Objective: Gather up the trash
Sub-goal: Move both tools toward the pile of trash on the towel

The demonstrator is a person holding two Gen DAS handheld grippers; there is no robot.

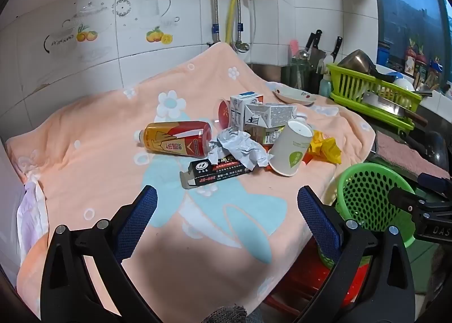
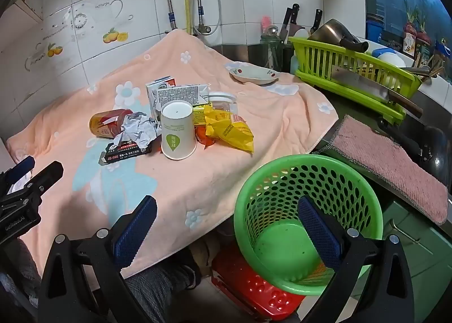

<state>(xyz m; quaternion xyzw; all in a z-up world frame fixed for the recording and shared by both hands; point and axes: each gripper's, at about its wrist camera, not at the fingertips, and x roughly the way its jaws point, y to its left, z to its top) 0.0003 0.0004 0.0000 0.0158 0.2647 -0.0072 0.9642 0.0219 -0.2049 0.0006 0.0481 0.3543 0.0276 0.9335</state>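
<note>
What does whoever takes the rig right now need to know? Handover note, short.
Left gripper: open, empty, short of the trash pile.
Right gripper: open, empty, above the green basket.
Trash lies on the peach towel: bottle, crumpled paper, black box, paper cup, yellow wrapper, cartons.
Done: nothing, basket holds no trash.
Left: all of it.

A shallow plate point(image 2: 255, 73) with small red motifs sits far ahead on the peach flowered towel point(image 2: 268, 125). Ahead and to the right, a lime dish rack point(image 2: 350, 68) holds a metal pot point(image 2: 333, 30) and a cleaver point(image 2: 364, 84). Nearer right lies a pink cloth point(image 2: 395, 164).
</note>
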